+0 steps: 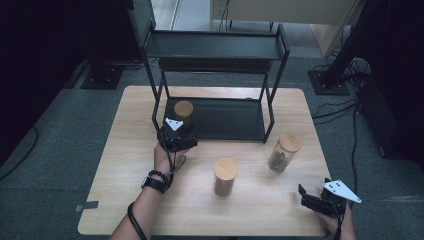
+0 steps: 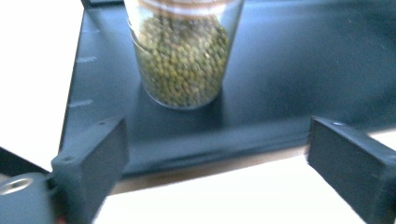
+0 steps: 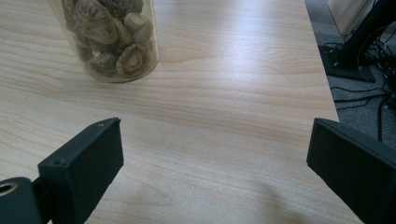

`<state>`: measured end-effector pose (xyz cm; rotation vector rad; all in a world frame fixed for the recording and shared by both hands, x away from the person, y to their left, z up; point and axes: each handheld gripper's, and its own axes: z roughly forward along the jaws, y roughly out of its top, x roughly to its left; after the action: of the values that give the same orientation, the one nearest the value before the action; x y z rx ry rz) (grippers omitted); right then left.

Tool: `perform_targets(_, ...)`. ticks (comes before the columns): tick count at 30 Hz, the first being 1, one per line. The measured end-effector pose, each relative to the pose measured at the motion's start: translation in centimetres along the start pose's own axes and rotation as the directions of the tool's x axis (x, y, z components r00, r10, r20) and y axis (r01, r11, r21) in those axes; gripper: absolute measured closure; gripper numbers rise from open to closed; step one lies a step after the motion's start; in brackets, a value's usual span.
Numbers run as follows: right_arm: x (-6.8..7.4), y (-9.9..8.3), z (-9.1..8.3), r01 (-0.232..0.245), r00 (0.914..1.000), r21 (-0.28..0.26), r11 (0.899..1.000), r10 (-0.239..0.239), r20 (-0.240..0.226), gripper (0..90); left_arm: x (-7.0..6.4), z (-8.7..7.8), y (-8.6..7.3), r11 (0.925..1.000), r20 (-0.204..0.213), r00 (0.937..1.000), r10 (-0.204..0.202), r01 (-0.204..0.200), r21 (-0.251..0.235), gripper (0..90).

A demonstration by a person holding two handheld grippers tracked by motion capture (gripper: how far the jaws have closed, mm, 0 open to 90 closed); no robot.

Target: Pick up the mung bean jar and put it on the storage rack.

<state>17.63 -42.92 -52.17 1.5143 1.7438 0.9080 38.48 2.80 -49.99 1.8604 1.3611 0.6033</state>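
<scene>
On the counter [image 1: 125,165] — a shelf rack [image 1: 272,117] at the back, bean jar [image 1: 183,113] on its lower shelf, left end. In front: lidded jar [image 1: 225,176] mid-counter — mushroom jar [image 1: 284,152] to its right.

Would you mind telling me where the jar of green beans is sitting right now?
In the high view, the jar of green beans stands on the left end of the black rack's lower shelf, just beyond the left tool, whose jaws are open.
</scene>
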Motion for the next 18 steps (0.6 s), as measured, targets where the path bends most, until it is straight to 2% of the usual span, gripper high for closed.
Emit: perform_targets(18, 0.1, 0.0, 0.0, 0.007, 0.9999, 0.002, 1.000, -0.007, 0.011, 3.6, 0.7, -1.2, -2.0, 0.9996, -0.011, 0.9999, 0.007, -0.007, -0.029, 0.0)
